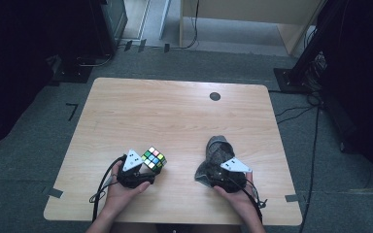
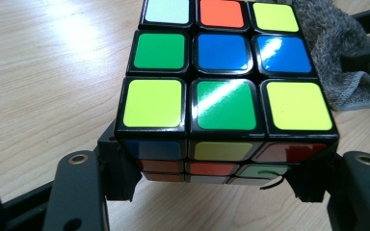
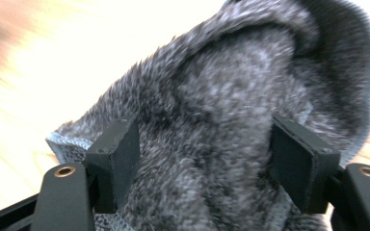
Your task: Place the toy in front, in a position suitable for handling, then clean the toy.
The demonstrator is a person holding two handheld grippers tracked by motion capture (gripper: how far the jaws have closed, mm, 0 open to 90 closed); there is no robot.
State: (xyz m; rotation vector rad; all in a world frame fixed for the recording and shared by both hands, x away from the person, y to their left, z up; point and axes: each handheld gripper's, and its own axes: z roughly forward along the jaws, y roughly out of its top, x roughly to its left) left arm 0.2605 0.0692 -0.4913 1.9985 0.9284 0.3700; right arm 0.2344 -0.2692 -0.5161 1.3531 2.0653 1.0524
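A scrambled Rubik's cube [image 1: 154, 158] sits at the front left of the wooden table [image 1: 175, 111]. My left gripper [image 1: 144, 167] is shut on the cube [image 2: 224, 96], with one pad against each side of its lower layers. The cube's top face shows green, yellow, blue, orange and white stickers. A crumpled grey fleecy cloth [image 1: 217, 154] lies at the front right. My right gripper [image 1: 222, 172] stands open around the cloth [image 3: 212, 134]. The fabric bulges up between its two wide-apart pads [image 3: 118, 161], and their inner faces stay visible.
A small dark round disc [image 1: 215, 96] is set in the table near its far edge. A corner of the grey cloth [image 2: 337, 48] lies just right of the cube. Cables and dark stands ring the table on the carpet.
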